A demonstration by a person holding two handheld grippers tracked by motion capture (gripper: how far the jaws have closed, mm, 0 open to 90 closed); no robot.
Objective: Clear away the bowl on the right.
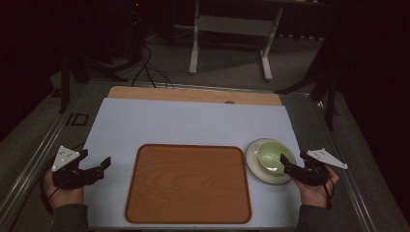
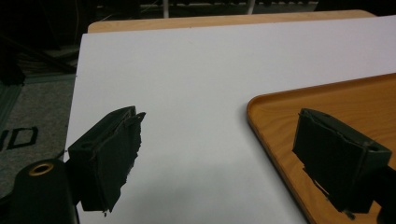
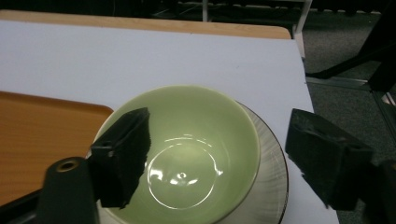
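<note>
Your right gripper [image 1: 285, 163] hangs just over the green bowl [image 1: 270, 155]. Its jaws stand wide apart. They hold nothing. In the right gripper view, one black jaw is over the inside of the bowl [image 3: 196, 154] and the other is out past the rim, over the edge of the plate [image 3: 273, 182]. So the bowl's wall on that side sits between the two jaws, but the pads do not press on it.

The bowl sits on a pale plate [image 1: 256, 166]. Both are on the white mat [image 1: 193, 121], just beside the right edge of the wooden tray [image 1: 188, 183]. The tray has nothing on it.

Your left gripper [image 1: 99, 166] is well away, on the other side of the tray. Its jaws are wide open too, with only the mat [image 2: 187, 84] and a corner of the tray [image 2: 327, 98] under them.

The bowl looks hard and shiny, like glazed pottery. It will likely be a bit heavy, smooth and slippery, and it could chip or break if it drops. The best place to hold it is the rim, one jaw inside and one outside. Squeeze firmly but gently. The plate is loose under it and may slide or come up a little, so lift straight up and slowly.
</note>
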